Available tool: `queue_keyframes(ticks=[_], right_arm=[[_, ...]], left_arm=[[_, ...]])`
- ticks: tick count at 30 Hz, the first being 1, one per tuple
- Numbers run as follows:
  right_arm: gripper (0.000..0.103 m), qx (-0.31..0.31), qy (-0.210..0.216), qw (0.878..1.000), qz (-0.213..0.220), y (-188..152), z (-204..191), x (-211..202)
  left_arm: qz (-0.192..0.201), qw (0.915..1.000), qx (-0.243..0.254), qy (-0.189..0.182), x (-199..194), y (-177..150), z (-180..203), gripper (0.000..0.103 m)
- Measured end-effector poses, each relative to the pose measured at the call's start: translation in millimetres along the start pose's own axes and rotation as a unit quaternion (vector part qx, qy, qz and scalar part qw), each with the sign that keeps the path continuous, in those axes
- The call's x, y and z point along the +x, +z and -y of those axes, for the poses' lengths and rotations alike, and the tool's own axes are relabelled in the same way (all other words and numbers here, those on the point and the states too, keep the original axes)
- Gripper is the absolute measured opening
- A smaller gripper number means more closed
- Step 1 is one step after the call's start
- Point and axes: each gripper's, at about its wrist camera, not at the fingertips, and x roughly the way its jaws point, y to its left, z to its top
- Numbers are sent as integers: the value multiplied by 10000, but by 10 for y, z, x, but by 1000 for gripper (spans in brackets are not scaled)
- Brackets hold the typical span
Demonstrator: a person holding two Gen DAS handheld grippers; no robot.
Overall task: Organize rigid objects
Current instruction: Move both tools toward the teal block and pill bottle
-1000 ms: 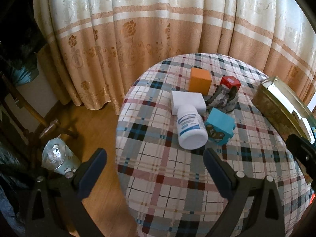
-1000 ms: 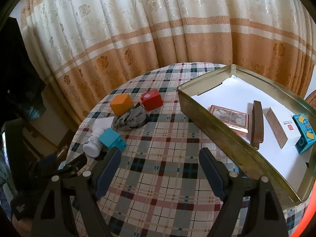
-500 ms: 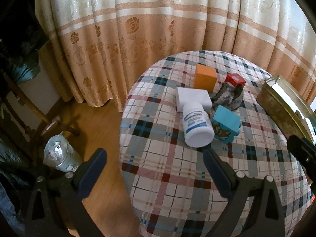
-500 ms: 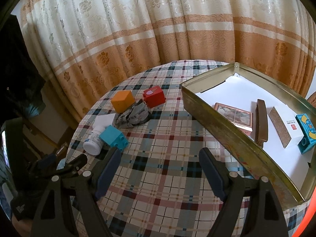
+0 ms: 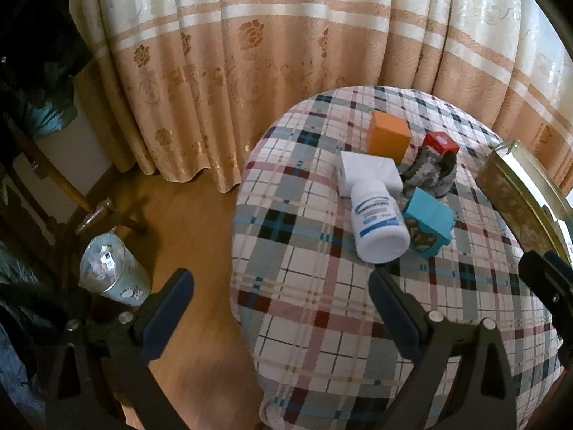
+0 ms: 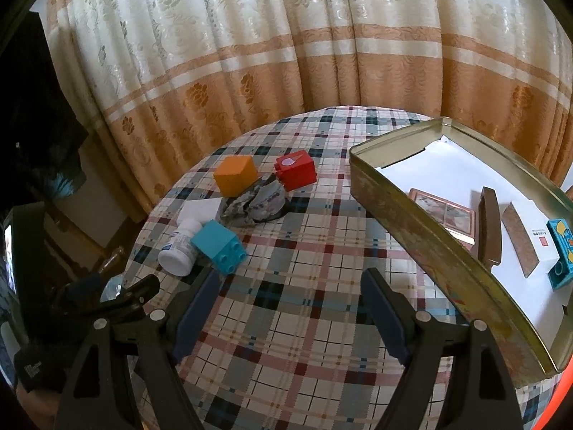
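the surface (image 6: 286, 322) under my gripper wears a plaid cloth: white and grey squares crossed by pink, dark red, teal and black lines. on it i see an orange cube (image 6: 235, 174), a red block (image 6: 295, 170) with a pale mark on its face, a teal studded block (image 6: 218, 247), a white bottle (image 5: 376, 222) with a blue-printed label, a white box (image 5: 369, 173) and a crumpled grey mottled cloth (image 6: 258, 202). the tin (image 6: 412, 222) is tarnished gold with a white lining. the curtain (image 6: 286, 53) is cream above, peach below, with white stripes and a floral pattern.
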Motion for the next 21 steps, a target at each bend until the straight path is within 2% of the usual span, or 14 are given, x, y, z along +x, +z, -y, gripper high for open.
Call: queue_keyframes(ticks=[4,11,12,15,21], right_arm=[[83,-114,20,9999,13,16,-54,15],[83,-387,303,9987,-108,70,-206,171],[82,-437,322,9984,-127,71,-231,195],[66,-652,407,9969,-168,99,-323,273],[65,-759,639,9932,-616,210,-402,560]], left_arm=[[24,10000,11,23,-3,-2,-19,99],[68,9999,27,98,-4,-12,-95,99],[60,9999,30,91,3,-16,-103,99],[43,9999,48,90,17,-28,-112,99],[58,9999,63,119,24,-38,-142,99]])
